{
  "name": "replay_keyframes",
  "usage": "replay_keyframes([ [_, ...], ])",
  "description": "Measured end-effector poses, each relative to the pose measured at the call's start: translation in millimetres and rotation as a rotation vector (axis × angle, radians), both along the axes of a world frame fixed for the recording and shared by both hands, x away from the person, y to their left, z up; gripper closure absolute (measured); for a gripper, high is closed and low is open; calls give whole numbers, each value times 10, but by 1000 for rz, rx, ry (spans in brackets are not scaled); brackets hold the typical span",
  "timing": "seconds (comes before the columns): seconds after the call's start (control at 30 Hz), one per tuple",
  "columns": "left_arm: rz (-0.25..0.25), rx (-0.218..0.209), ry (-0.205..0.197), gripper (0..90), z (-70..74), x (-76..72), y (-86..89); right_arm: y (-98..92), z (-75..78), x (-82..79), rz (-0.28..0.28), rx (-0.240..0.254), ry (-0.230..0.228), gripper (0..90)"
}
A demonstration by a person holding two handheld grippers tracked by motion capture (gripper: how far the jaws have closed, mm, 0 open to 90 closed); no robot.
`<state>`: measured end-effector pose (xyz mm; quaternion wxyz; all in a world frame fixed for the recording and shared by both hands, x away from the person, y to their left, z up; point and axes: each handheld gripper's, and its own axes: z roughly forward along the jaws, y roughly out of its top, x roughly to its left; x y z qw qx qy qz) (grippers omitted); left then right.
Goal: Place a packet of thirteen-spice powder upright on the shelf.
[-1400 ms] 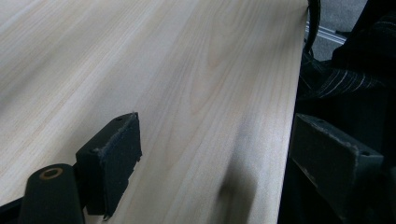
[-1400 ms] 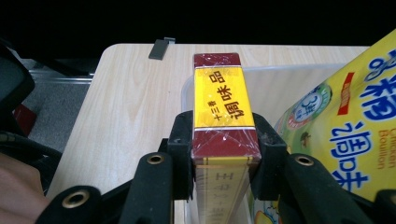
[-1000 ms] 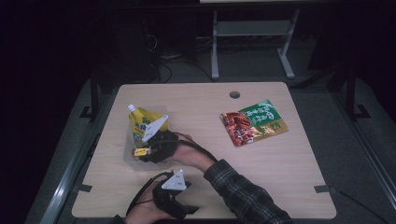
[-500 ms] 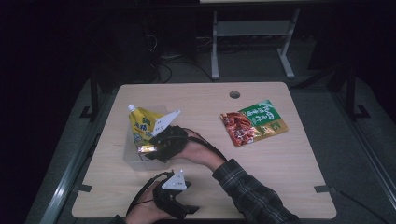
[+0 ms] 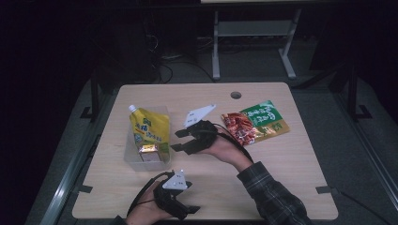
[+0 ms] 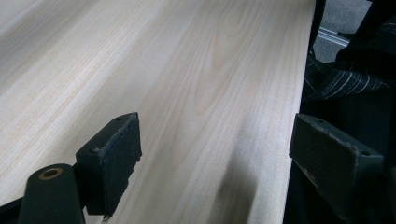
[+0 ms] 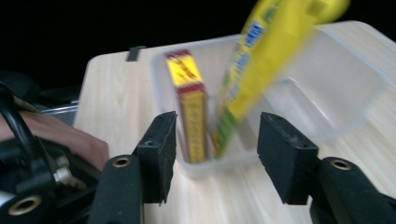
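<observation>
Packing, step in hand: the small yellow-and-red box (image 5: 149,149) looked just set down in the clear plastic tub (image 5: 161,163), and the right gripper (image 5: 179,140) was drawing clear of it toward the middle of the table.
Right jaws: spread, nothing between the pads; they had just been opening and then eased in a little, with the box well beyond them in the right gripper view.
Box: it stood on end at the near end of the tub (image 7: 327,93), beside the yellow spouted pouch (image 7: 261,60).
Yellow pouch: it leaned upright in the tub, spout (image 5: 133,108) toward the far-left corner, touching or nearly touching the box; I could not tell which.
Left gripper (image 5: 190,212): it rested low at the near edge of the wooden table (image 5: 281,164), jaws spread over bare wood, holding nothing.
Red-and-green snack packet (image 5: 256,123): it lay flat on the right half of the table, well apart from the tub, untouched.
Progress, as I judged it: two items in, one left out.
Next move, as I judged it: the right gripper would need to swing across to the packet, come down over one edge with jaws wide, and pinch the thin film without sliding it away.
</observation>
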<state>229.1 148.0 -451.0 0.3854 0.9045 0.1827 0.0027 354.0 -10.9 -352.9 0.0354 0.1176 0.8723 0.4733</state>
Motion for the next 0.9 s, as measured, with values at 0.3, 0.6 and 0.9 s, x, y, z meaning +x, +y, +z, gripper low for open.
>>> replay_keyframes([
  [0.3, 7, -8, 12, 161, -12, 15, -6, -503, -47, 125, -145, -6, 30, 675],
  [0.6, 7, -8, 14, 161, -15, 21, -3, -932, -146, 355, -312, -21, 39, 843],
  [0.9, 13, -12, 20, 161, -23, 19, -4, -1352, -312, 719, -520, -59, 50, 899],
])
